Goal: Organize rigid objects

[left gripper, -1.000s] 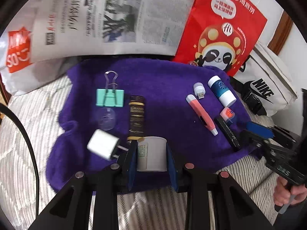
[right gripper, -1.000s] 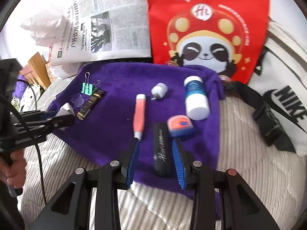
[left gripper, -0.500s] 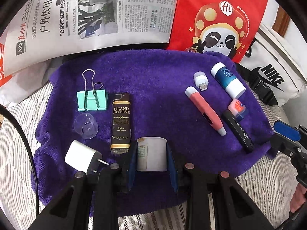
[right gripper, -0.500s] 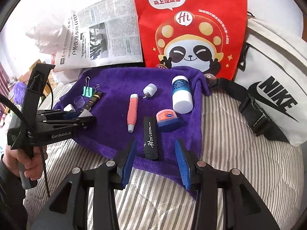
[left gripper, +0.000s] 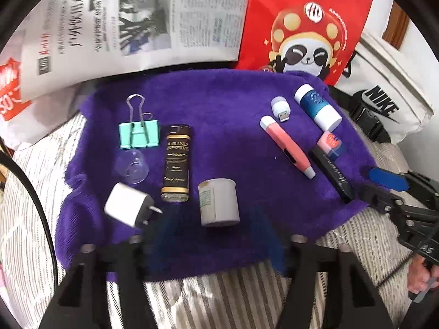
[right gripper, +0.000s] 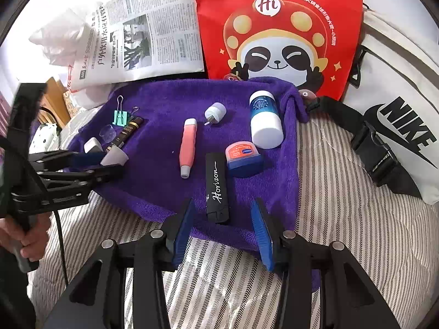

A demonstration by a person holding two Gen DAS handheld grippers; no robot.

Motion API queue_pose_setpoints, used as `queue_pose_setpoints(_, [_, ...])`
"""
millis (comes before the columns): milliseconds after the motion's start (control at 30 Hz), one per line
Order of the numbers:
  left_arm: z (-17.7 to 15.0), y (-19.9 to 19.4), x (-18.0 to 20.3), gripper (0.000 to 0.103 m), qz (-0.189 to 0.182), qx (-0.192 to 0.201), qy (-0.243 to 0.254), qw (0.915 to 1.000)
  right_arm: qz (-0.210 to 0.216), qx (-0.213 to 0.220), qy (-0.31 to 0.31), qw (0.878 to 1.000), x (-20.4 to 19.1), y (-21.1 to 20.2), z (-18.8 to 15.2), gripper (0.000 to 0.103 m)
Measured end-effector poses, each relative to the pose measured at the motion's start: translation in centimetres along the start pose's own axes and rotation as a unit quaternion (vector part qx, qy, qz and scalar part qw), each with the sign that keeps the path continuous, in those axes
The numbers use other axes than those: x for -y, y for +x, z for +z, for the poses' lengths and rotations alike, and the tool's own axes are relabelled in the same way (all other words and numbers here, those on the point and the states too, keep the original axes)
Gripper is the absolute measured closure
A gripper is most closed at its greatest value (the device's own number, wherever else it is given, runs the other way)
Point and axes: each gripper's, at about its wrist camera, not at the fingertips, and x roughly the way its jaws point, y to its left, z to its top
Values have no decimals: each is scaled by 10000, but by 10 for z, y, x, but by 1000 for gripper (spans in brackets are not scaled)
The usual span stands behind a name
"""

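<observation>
A white jar (left gripper: 218, 203) lies on its side on the purple towel (left gripper: 219, 104). My left gripper (left gripper: 219, 242) is just behind it, jaws opening, blurred pads clear of the jar. A white charger plug (left gripper: 127, 208), a black and gold lighter (left gripper: 177, 164), a clear cap (left gripper: 133, 168) and a mint binder clip (left gripper: 138, 134) lie to its left. My right gripper (right gripper: 222, 233) is opening too. The black Horizon lighter (right gripper: 216, 189) lies just ahead between its blue pads (right gripper: 182, 233), untouched. Beyond are a pink pen (right gripper: 188, 146), a lip balm tin (right gripper: 242, 156) and a blue and white bottle (right gripper: 264, 122).
A newspaper (left gripper: 137, 22), a red panda bag (right gripper: 277, 33) and a white Nike bag (right gripper: 397, 104) with a black buckled strap (right gripper: 367, 142) stand behind and right of the towel. Striped bedding (right gripper: 343, 219) surrounds it. A small white USB plug (left gripper: 279, 108) lies near the bottle.
My left jaws have sprung apart and let go of the white jar, which now rests on the towel. My right jaws widened and drew back from the black lighter.
</observation>
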Motion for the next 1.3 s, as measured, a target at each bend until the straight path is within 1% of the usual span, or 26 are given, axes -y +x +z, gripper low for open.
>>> queue_pose_setpoints(33, [-2,-6,0,29,-15,53,-12,10000,-13,-4,12,10000,0,0,0,56])
queue_pose_setpoints(100, [-4,-14,0,24,133,92,17,9999,-47,-24,58,10000,1,2,0,50])
queue_pose_setpoints(133, [-6,-19,1,22,280,89,41,9996,-59,-35,88,9999,2,2,0,49])
queue_pose_setpoints(200, [-8,-29,1,20,443,137,49,9989,-66,-76,159,9998,3,1,1,47])
queue_pose_setpoints(267, [-11,-39,1,17,495,221,14,9985,-80,-132,235,9996,2,-2,1,46])
queue_pose_setpoints(333, [-15,-52,1,14,483,322,-64,9983,-132,-148,268,9994,-1,-9,0,42])
queue_pose_setpoints(400, [-19,-65,0,11,437,359,-148,9983,-134,-131,307,9994,-5,-19,-2,32])
queue_pose_setpoints(433, [-20,-69,0,8,409,339,-173,9984,-158,-95,314,9993,-8,-25,-3,29])
queue_pose_setpoints(467, [-21,-74,2,8,399,341,-196,9984,-220,-53,313,9993,-11,-33,-5,22])
queue_pose_setpoints(500, [-22,-80,3,8,403,376,-222,9982,-288,-27,299,9991,-14,-39,-6,19])
queue_pose_setpoints(633, [-28,-99,15,8,492,449,-186,9976,-586,42,208,9981,-26,-67,-13,13])
queue_pose_setpoints(667, [-30,-106,17,7,467,499,-230,9974,-621,63,197,9979,-28,-73,-15,8])
queue_pose_setpoints(700, [-31,-111,19,4,443,533,-264,9972,-653,96,191,9976,-30,-81,-17,3])
queue_pose_setpoints(733, [-33,-117,20,2,420,578,-318,9969,-685,119,194,9974,-32,-88,-20,1])
queue_pose_setpoints(867, [-41,-139,23,2,401,667,-440,9960,-708,63,371,9968,-35,-114,-30,0])
queue_pose_setpoints(1067, [-55,-170,25,2,697,798,-564,9928,-833,122,503,9952,-40,-145,-43,0])
queue_pose_setpoints(1133, [-61,-178,25,2,691,809,-640,9923,-858,155,459,9951,-43,-154,-46,0])
queue_pose_setpoints(1200, [-65,-184,28,2,630,778,-568,9934,-900,156,448,9948,-42,-162,-50,0])
queue_pose_setpoints(1300, [-71,-193,33,2,772,811,-447,9927,-928,192,570,9939,-39,-174,-56,0])
